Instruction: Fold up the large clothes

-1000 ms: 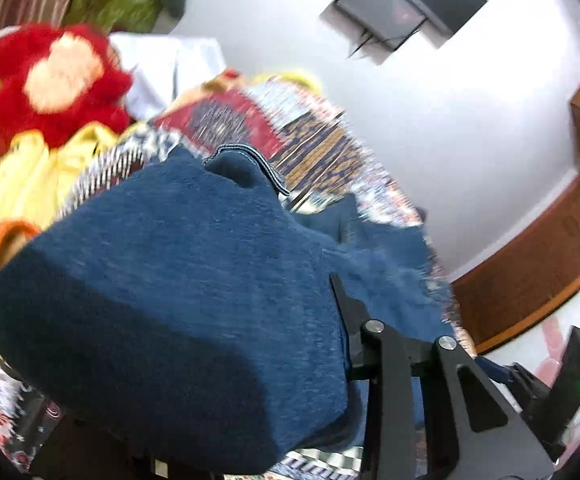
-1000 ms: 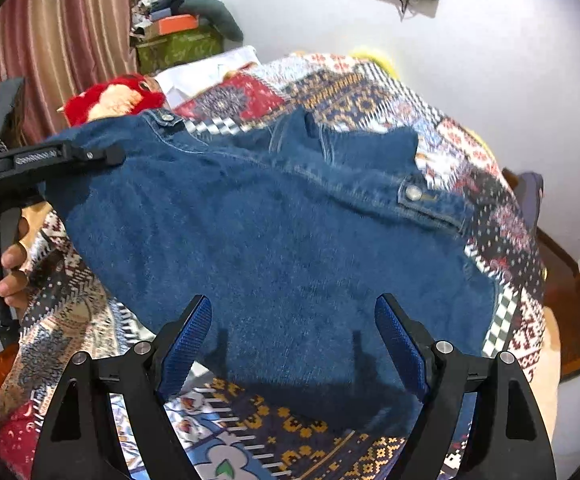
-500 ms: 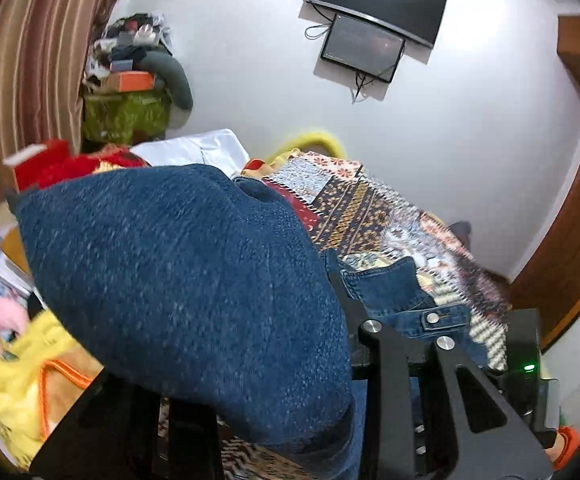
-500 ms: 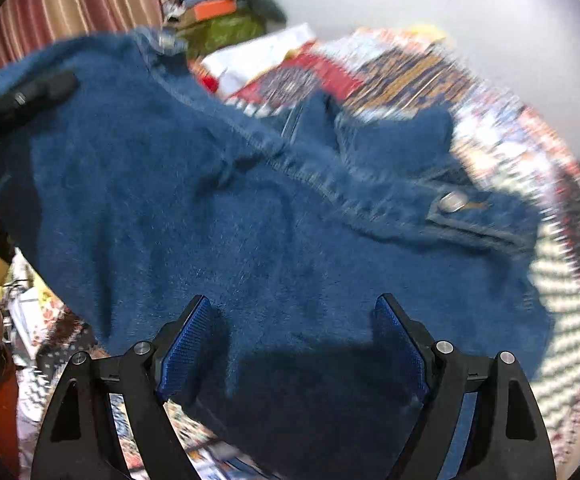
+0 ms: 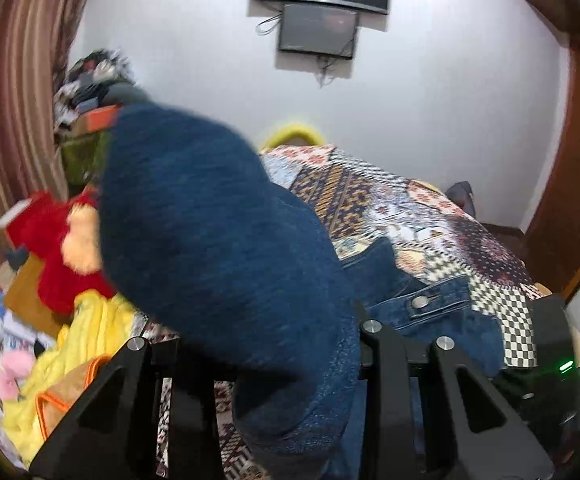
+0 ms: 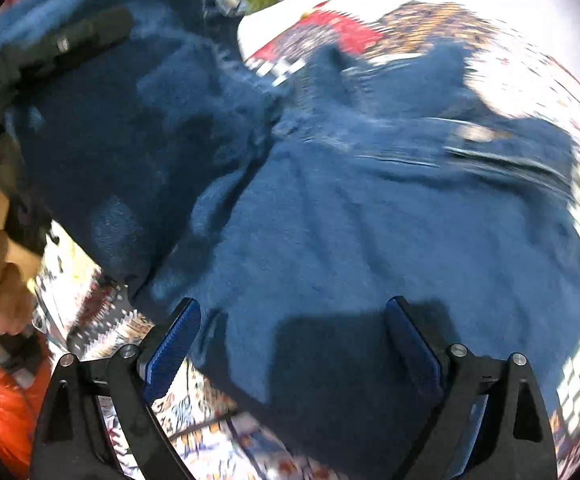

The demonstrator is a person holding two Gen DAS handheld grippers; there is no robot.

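The denim jacket [image 6: 370,216] lies spread over the patchwork bedspread [image 5: 430,216], filling most of the right wrist view, with one side lifted into the upper left of that frame. That raised part is pinched in the left claw [image 5: 290,360]; in the left wrist view the cloth bulges up from between the narrowly set jaws and covers the centre of the frame, hiding the pads. The right claw [image 6: 290,344] hangs over the jacket's near edge at the bottom of its frame, jaws wide and opening, blue pads [image 6: 172,346] off the cloth, with only the denim below showing between them. Free bedspread shows past the jacket toward the right edge and the lower left of the right wrist view. Only the left wrist view shows the room: a wall-mounted screen [image 5: 318,28] at top centre, a striped curtain [image 5: 6,100] along the left edge, a red plush toy [image 5: 54,248] and yellow cloth [image 5: 86,332] crowding the lower left, and a wooden door frame [image 5: 570,184] at right. Only the right wrist view, which is blurred, shows the person's hand [image 6: 2,256] on the left claw's handle at the left edge.
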